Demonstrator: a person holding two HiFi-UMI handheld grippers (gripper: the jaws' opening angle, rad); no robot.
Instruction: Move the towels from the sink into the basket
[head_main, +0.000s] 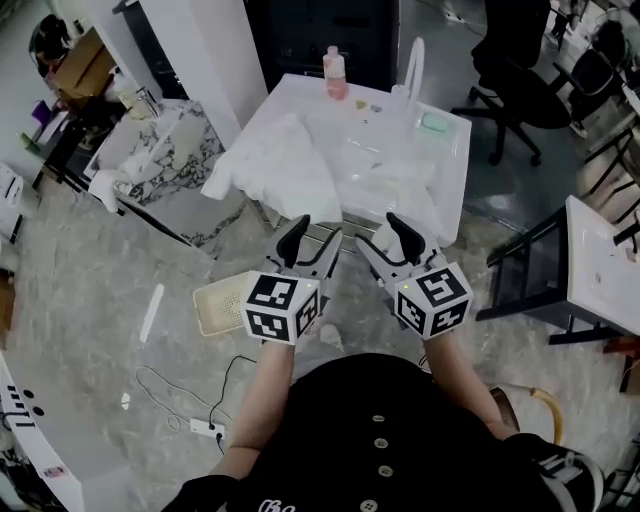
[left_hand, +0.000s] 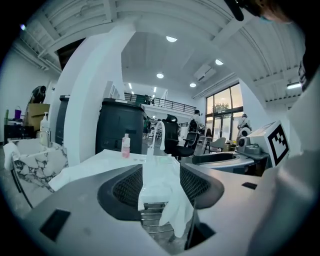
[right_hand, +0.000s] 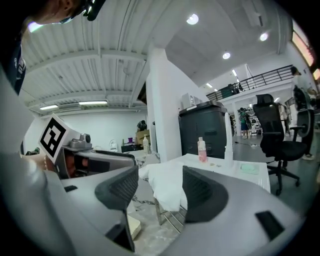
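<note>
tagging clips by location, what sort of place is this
Probably an open lab or office hall: a freestanding sink unit among office chairs, with a mezzanine railing behind.

Towels (head_main: 275, 170) on sink (head_main: 452, 185), left edge; bottle (head_main: 335, 72) behind them; basket (head_main: 215, 308) on floor (head_main: 90, 290), front-left.

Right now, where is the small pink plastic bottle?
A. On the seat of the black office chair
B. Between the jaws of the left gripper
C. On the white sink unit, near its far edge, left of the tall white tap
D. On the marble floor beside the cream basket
C: the small pink plastic bottle stands on the white sink unit near its far edge, just left of the tall white tap in the head view.
</note>
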